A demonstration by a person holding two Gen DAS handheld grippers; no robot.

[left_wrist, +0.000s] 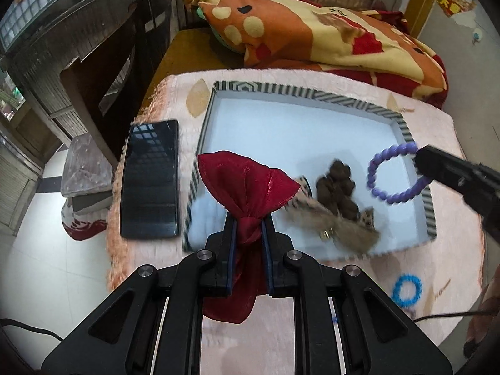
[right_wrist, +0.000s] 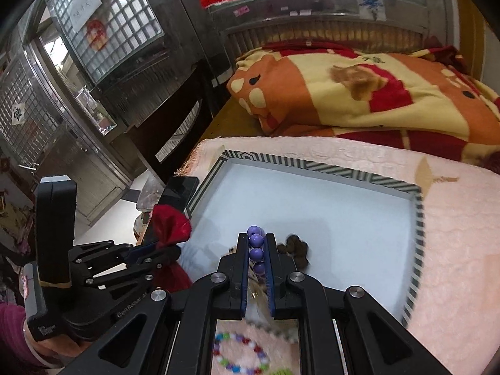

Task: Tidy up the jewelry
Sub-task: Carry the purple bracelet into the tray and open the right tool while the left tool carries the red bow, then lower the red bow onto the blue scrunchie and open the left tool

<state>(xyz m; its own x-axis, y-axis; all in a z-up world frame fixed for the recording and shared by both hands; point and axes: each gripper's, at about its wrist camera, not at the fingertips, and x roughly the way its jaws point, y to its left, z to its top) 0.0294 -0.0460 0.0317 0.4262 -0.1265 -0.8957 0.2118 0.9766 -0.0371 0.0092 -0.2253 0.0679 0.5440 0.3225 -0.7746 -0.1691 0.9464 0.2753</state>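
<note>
Your left gripper (left_wrist: 248, 228) is pinched tight around the neck of a red organza pouch (left_wrist: 247, 184), held at the near left corner of the striped-rim tray (left_wrist: 312, 95). Your right gripper (right_wrist: 257, 243) clamps a purple bead bracelet (left_wrist: 392, 173) edge-on over the tray's near right side. Only the right wrist view shows the multicoloured bead bracelet (right_wrist: 240, 354) lying nearest you on the pink mat (right_wrist: 453, 250); only the left one shows the small blue ring (left_wrist: 406, 289) there and the full purple loop. Inside the tray near you lie dark brown beads (left_wrist: 337, 187) and a furry tan piece (left_wrist: 340, 225). Left of the tray a black phone (left_wrist: 150, 179) lies flat. Beyond, the folded blanket (left_wrist: 312, 31) bears handwriting too blurred to read.
</note>
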